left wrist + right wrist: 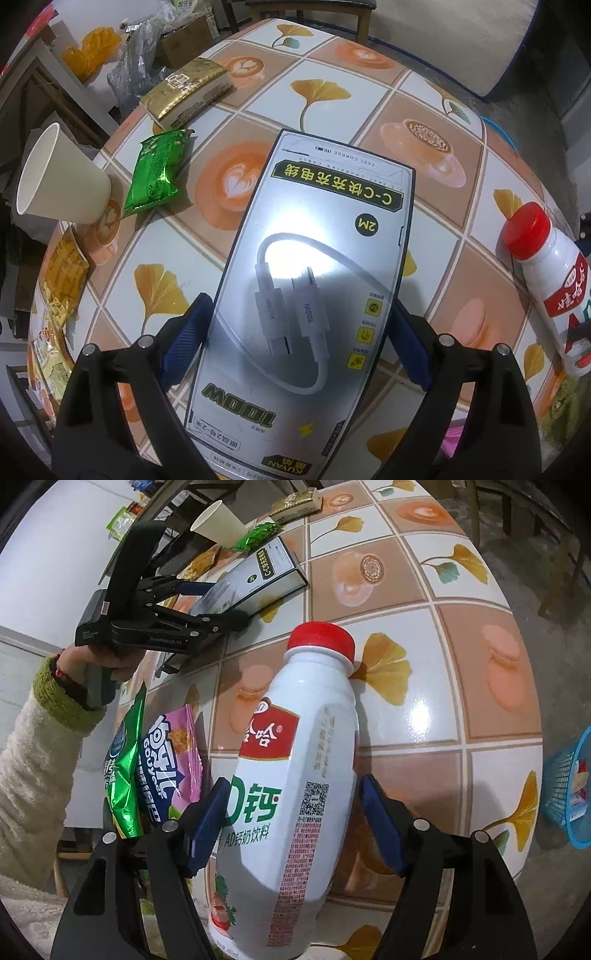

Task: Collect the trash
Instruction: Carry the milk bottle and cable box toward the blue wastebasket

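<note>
A grey cable box (pixel 317 229) with a printed white cable sits between my left gripper's (pixel 301 308) blue pads, which press on its long sides. Seen from the right wrist, that box (pixel 266 572) is tilted, its far end low over the table. A white milk-drink bottle (pixel 295 738) with a red cap stands between my right gripper's (pixel 293 782) fingers. The left pad (pixel 207 812) is at its label, while a dark gap separates the right pad from it. The bottle (pixel 554 280) is also at the right edge of the left wrist view.
On the tiled tablecloth (pixel 480 701) lie a paper cup (pixel 62 177), a green wrapper (pixel 155 173), a gold tissue pack (pixel 188 88) and yellow wrappers (pixel 62 280). Green (pixel 125 768) and pink (pixel 173 760) snack bags lie near the bottle. A blue basket (pixel 569 794) stands on the floor, right.
</note>
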